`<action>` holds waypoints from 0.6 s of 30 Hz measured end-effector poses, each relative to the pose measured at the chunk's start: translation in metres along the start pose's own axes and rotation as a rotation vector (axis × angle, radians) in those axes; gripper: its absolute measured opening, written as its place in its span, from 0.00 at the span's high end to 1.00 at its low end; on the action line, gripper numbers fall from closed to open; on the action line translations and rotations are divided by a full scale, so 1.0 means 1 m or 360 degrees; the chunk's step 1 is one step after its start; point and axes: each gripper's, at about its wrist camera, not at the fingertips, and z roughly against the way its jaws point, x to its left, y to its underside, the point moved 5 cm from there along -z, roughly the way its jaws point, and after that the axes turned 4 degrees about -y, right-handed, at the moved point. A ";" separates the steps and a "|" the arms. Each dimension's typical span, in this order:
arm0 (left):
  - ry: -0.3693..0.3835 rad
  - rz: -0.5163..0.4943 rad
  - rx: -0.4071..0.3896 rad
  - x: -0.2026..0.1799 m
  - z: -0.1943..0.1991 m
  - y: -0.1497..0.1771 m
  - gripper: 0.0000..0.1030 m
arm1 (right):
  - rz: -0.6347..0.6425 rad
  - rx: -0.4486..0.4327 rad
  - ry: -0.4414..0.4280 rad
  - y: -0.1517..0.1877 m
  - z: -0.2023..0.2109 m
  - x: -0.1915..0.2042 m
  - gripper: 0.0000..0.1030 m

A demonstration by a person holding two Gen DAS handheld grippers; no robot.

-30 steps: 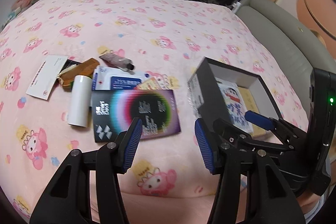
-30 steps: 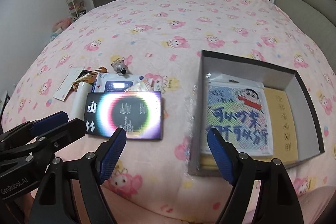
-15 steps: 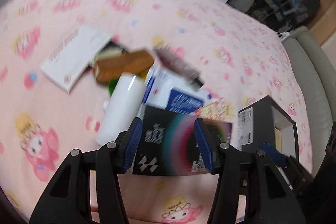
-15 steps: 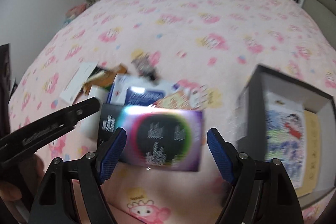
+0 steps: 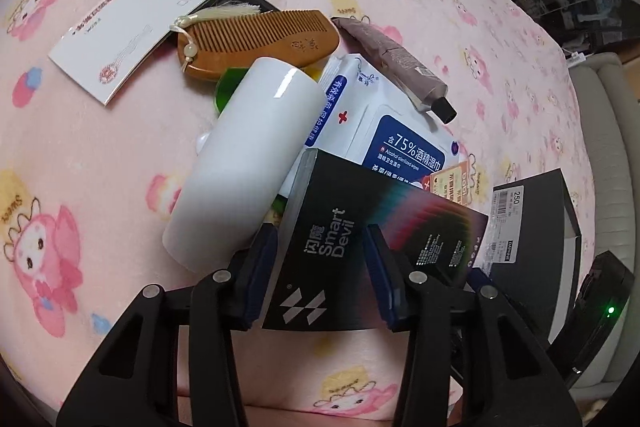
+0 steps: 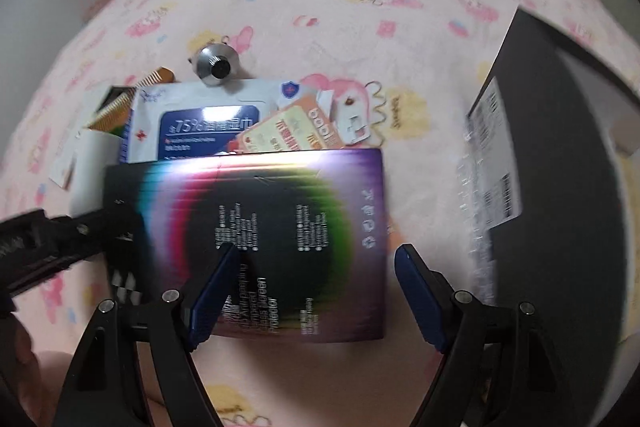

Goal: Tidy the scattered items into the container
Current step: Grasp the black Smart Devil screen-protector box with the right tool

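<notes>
**Left gripper straddling Smart Devil box**

Left gripper [image 5: 320,267] parted, not yet clamped, fingers either side of Smart Devil box [image 5: 360,251], lower centre, presumably lining up a pinch. Right gripper [image 6: 316,291] spread wide, holding nothing, hovering over same box. Black container [image 6: 560,163], right edge; contents not visible.

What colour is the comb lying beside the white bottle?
Golden-brown wood with a cream tassel, clearest in the left wrist view: comb.
</notes>
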 end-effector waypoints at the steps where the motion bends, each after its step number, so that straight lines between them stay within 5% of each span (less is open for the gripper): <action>1: 0.0013 0.0009 -0.0007 0.000 0.001 0.000 0.57 | -0.0005 0.0004 -0.0010 0.001 0.001 0.000 0.24; 9: 0.0036 -0.0026 -0.0134 -0.004 0.013 -0.010 0.53 | -0.0006 0.0076 -0.0093 0.023 0.017 0.007 0.25; 14: 0.0017 -0.0104 -0.0070 -0.017 0.001 -0.010 0.53 | -0.0026 0.0144 -0.0130 0.053 0.028 0.011 0.25; 18: 0.0090 0.0053 -0.0108 -0.004 0.019 -0.004 0.49 | -0.0061 0.0156 -0.0156 0.061 0.032 0.008 0.25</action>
